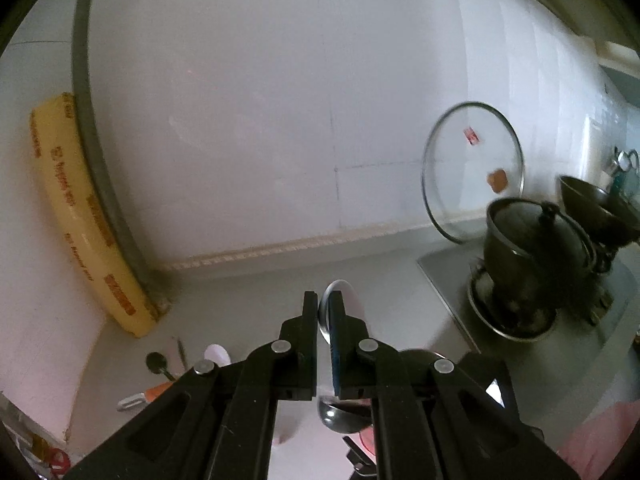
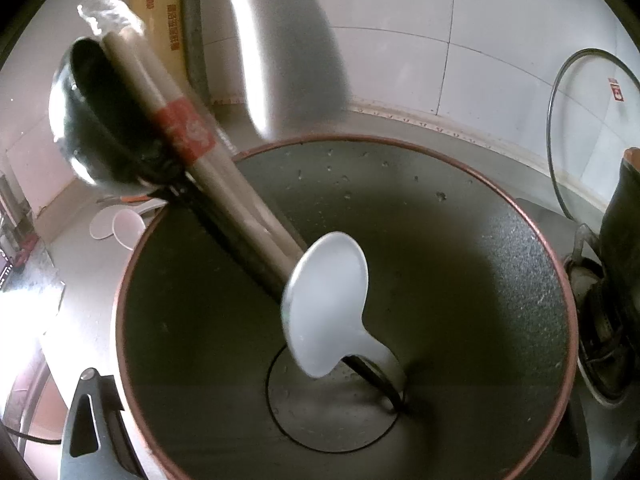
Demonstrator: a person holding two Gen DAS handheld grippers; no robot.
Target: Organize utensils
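- One left gripper point(image 1: 323, 322), its black fingers pinching the rim of one white spoon point(image 1: 345, 300) (only a sliver of the bowl shows past the fingertips).
- One right gripper point(image 2: 90, 420), seen only as a grey finger at the bottom-left edge of its view; I cannot tell whether it is spread or closed.
- One large dark pot point(image 2: 460, 240) with a reddish rim fills the right wrist view. Inside it, counted: one white rice paddle point(image 2: 326, 312), one steel ladle point(image 2: 92, 120) whose bowl sticks out over the rim, and one wrapped bundle of chopsticks point(image 2: 176, 120) with a red band, lying along the ladle's handle.
- On the desk point(image 1: 248, 304) to the left lie more utensils: one black spoon point(image 1: 155, 362), one orange-handled peeler point(image 1: 140, 398), one further white spoon point(image 1: 218, 354), and a thin pale stick or pair beside them (too small to count).
- One shiny ladle bowl point(image 1: 340, 416) shows below the left gripper.
- One glass lid point(image 1: 472, 172) leans against the wall.
- One dark kettle-like pot point(image 1: 532, 248) sits on a stove point(image 1: 452, 276) at the right, with one dark bowl point(image 1: 592, 208) behind it.
- One yellow roll box point(image 1: 76, 216) stands in the corner.
- The desk is pale grey; the wall point(image 1: 248, 120) is white tile, in a kitchen.
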